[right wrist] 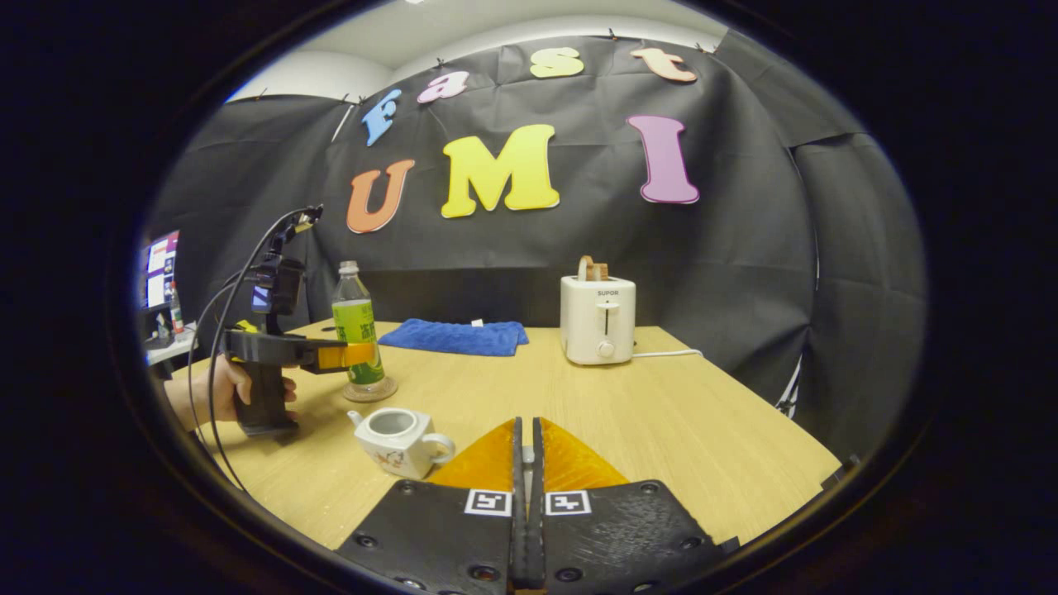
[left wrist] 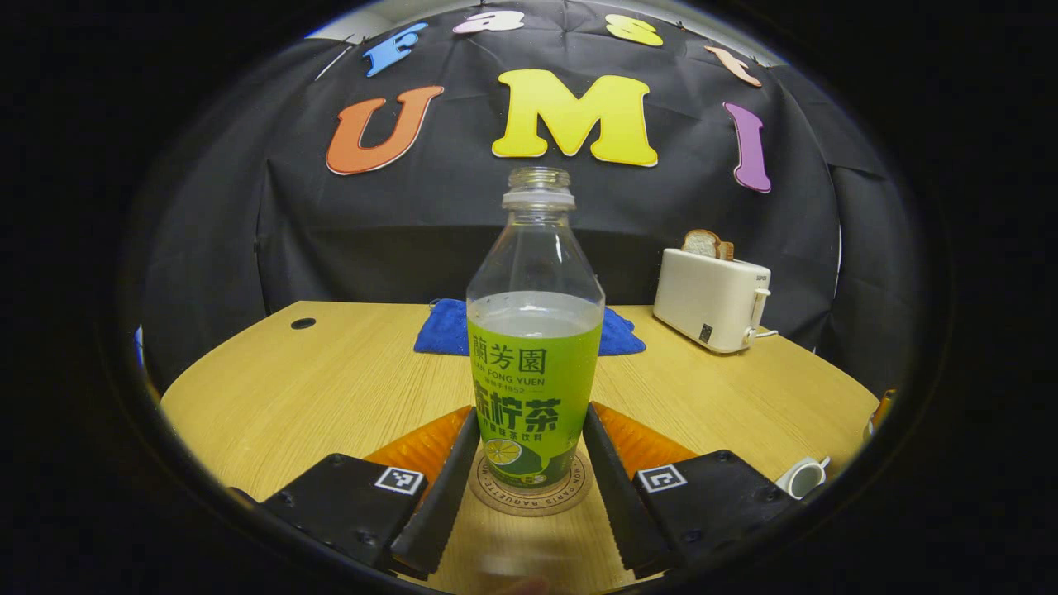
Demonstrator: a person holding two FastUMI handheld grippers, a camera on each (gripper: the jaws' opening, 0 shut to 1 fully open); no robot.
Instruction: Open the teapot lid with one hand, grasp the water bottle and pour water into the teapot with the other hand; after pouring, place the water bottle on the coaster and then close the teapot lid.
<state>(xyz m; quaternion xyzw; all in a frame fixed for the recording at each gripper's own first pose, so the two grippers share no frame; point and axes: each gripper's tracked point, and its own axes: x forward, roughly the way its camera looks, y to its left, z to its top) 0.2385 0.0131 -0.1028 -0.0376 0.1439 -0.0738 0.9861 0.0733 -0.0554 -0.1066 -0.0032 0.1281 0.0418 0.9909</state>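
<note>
Teapot (right wrist: 398, 440) is seen lower left of centre in the right gripper view, lid off, sitting on the wooden table (right wrist: 661, 430) just beyond the right gripper (right wrist: 526, 463), whose fingers are pressed nearly together; something small seems to be pinched between them, but what it is can't be made out. In the left gripper view, the left gripper (left wrist: 531, 463) is spread wide around the water bottle (left wrist: 536, 372), which is stood upright on the round coaster (left wrist: 529, 496) at bottom centre, uncapped and roughly half full; whether the fingers actually touch the bottle can't be told. A bit of the teapot is glimpsed at the lower right edge. Farther back, a blue cloth (left wrist: 442, 330) is laid behind the bottle, and a white toaster (left wrist: 712, 299) with bread in it is parked at the right, near the black wall.
</note>
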